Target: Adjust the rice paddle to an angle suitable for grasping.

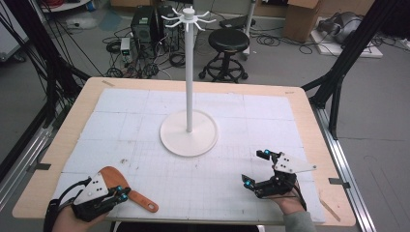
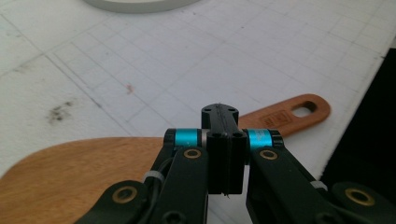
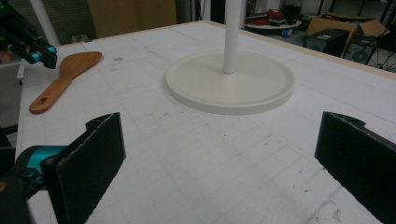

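A wooden spatula (image 1: 115, 180) lies flat on the white mat near the front left, its handle with a hanging hole pointing right (image 2: 289, 113). My left gripper (image 1: 122, 194) hovers just over the spatula's neck, jaws pressed together with nothing between them (image 2: 219, 114). My right gripper (image 1: 255, 168) sits at the front right, open wide, with bare mat between its pads (image 3: 224, 163). The right gripper view has the spatula (image 3: 60, 74) far off at the left, with the left gripper (image 3: 30, 46) above it.
A white hook stand (image 1: 189, 72) rises from a round base (image 1: 188, 140) at the mat's middle; the base (image 3: 231, 84) lies ahead of my right gripper. The gridded white mat (image 1: 232, 116) covers a wooden table (image 1: 309, 111). A stool and computers stand on the floor beyond.
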